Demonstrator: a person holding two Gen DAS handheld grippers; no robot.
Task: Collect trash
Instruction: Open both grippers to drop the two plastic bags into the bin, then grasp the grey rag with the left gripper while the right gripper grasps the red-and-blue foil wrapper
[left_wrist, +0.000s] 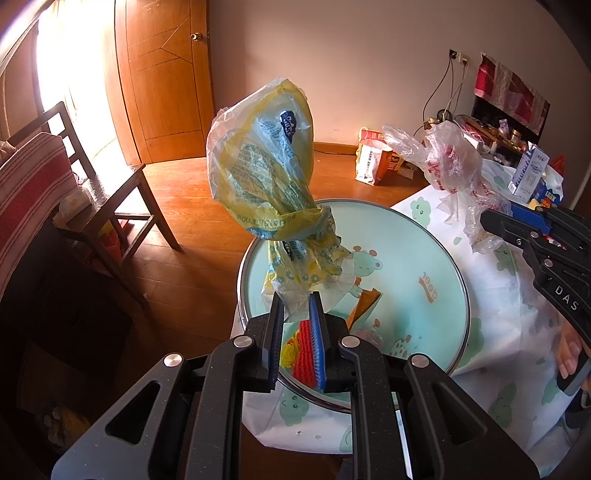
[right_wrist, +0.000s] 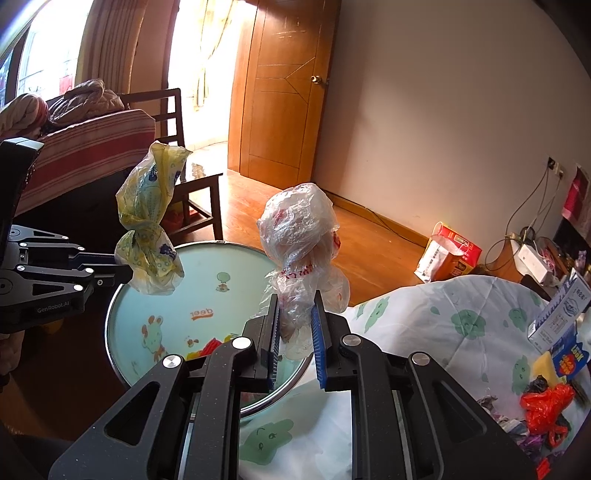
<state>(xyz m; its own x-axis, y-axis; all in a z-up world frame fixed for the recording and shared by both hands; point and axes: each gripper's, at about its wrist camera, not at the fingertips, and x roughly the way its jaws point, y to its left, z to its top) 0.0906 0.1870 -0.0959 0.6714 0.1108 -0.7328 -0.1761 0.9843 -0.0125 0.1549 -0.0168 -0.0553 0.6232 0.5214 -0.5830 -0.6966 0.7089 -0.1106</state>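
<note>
Your left tool (left_wrist: 296, 314) grips the knotted yellow printed plastic bag (left_wrist: 264, 166) – your right tool (right_wrist: 295, 325) clamps the crumpled clear plastic bag (right_wrist: 299, 236), both above the round mint bench (right_wrist: 147, 295)

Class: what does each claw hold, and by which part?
Left claw: knotted yellow printed plastic bag, by its tail below the knot. Right claw: crumpled clear red-printed plastic bag, by its lower end.

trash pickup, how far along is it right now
Done: no bin or filled bag shows, so nothing can be counted as binned. In hand: the left gripper is shut on the yellow bag, the right gripper on the clear bag, both lifted above the round table. Left: the red bag and scraps on the bedspread.
</note>
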